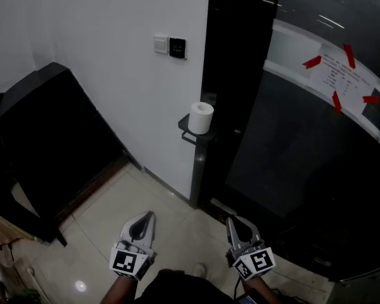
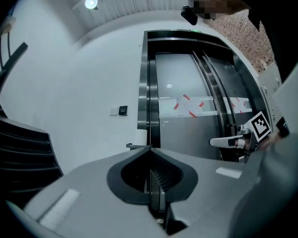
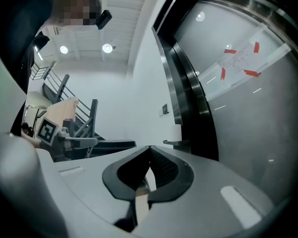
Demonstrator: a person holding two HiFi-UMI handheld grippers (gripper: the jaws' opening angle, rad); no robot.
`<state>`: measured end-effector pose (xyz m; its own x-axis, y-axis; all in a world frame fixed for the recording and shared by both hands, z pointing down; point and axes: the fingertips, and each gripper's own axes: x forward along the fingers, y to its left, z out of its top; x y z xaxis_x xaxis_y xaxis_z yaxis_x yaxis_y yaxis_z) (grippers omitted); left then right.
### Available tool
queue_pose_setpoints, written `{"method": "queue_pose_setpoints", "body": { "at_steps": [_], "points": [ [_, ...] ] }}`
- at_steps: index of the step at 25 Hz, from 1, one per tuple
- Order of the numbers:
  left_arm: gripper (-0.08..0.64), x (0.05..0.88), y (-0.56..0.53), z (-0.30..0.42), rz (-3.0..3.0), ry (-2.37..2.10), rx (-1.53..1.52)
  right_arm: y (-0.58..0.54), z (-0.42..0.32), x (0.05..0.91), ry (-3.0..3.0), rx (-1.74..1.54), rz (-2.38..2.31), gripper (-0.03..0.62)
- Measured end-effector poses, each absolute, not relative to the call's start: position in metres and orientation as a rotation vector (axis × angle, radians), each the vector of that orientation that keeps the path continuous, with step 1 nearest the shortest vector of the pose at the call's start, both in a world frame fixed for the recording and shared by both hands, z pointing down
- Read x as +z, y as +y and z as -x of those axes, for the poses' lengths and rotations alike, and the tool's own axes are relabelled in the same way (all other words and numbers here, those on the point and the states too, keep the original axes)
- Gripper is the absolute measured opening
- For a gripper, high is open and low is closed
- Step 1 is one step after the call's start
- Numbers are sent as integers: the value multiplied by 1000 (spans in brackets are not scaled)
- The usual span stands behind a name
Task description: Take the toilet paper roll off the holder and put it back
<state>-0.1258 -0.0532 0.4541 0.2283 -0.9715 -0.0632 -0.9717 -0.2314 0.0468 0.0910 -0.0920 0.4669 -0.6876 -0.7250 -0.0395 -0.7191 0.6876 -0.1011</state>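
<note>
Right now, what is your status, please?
Left gripper and right gripper shut, empty. Toilet paper roll upright on holder, untouched. Nothing in the way.

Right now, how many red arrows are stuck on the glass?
4 red arrows, all around the white notice on the glass: one at its left, one on top, one underneath, one at its right.

You face a white wall (image 1: 101, 43) with a small switch plate (image 1: 170, 46) on it, above a pale tiled floor (image 1: 145, 195). On your left a dark staircase (image 1: 44, 125) rises; on your right stands dark glass (image 1: 291, 151) with a paper notice (image 1: 339, 75) taped in red. Round ceiling lights (image 2: 91, 3) shine overhead.
</note>
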Motion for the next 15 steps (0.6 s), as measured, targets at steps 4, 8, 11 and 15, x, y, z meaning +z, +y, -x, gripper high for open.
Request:
{"method": "queue_pose_setpoints", "body": {
  "at_steps": [4, 8, 11, 15],
  "points": [
    [2, 448, -88, 106, 2430, 1964, 138, -129, -113, 470, 2785, -138, 1210, 14],
    [2, 452, -118, 89, 2440, 1966, 129, -154, -139, 480, 2774, -196, 1238, 14],
    [2, 453, -140, 77, 2440, 1980, 140, -169, -157, 477, 2785, -184, 1239, 14],
    [2, 449, -163, 69, 2417, 1982, 135, -187, -179, 468, 2762, -148, 1269, 14]
  ]
}}
